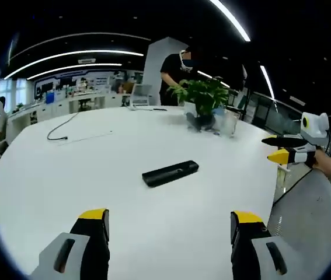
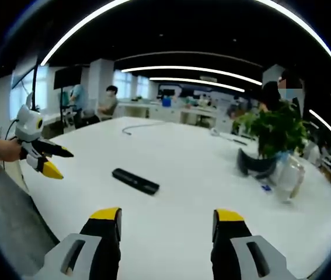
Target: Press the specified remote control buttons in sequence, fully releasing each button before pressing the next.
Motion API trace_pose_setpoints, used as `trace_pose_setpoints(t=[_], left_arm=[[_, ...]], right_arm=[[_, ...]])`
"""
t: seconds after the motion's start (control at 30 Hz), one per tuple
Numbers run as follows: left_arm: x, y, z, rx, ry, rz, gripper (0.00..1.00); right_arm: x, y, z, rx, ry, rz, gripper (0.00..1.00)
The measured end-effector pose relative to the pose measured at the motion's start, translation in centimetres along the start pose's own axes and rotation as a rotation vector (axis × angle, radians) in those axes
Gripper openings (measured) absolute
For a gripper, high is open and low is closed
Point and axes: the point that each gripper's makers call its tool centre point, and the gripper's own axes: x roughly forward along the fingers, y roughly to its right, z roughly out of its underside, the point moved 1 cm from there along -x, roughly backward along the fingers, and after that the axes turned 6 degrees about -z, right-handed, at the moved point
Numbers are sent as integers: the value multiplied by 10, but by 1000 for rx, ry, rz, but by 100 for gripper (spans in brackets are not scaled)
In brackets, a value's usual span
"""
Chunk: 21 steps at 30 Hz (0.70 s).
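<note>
A black remote control (image 1: 170, 173) lies flat on the white table (image 1: 95, 175), a short way ahead of my left gripper (image 1: 170, 221), which stands open with nothing between its yellow-tipped jaws. In the right gripper view the same remote (image 2: 135, 181) lies ahead and to the left of my right gripper (image 2: 166, 220), also open and empty. The right gripper (image 1: 285, 149) comes into the left gripper view at the right edge, held by a hand over the table's rim. The left gripper (image 2: 47, 160) shows at the left of the right gripper view, jaws apart.
A potted green plant (image 1: 203, 99) and a clear glass jug (image 1: 228, 122) stand at the far side of the table. A black cable (image 1: 66, 128) trails at the far left. A grey mesh chair back (image 1: 308, 216) sits by the table edge. People stand and sit behind.
</note>
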Motion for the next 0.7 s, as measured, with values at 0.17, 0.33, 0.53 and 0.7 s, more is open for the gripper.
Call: trace_pose_setpoints(t=[0.17, 0.33, 0.53, 0.7], left_arm=[[13, -3, -2, -3, -12, 13, 88], [23, -5, -6, -56, -5, 17, 87], [34, -9, -8, -65, -14, 21, 84], [47, -13, -9, -16, -39, 30, 83]], right_arm=[[0, 1, 0, 7, 1, 1, 60], [0, 1, 1, 7, -4, 2, 59], [0, 2, 2, 17, -5, -1, 57], [1, 1, 4, 14, -13, -9, 56]])
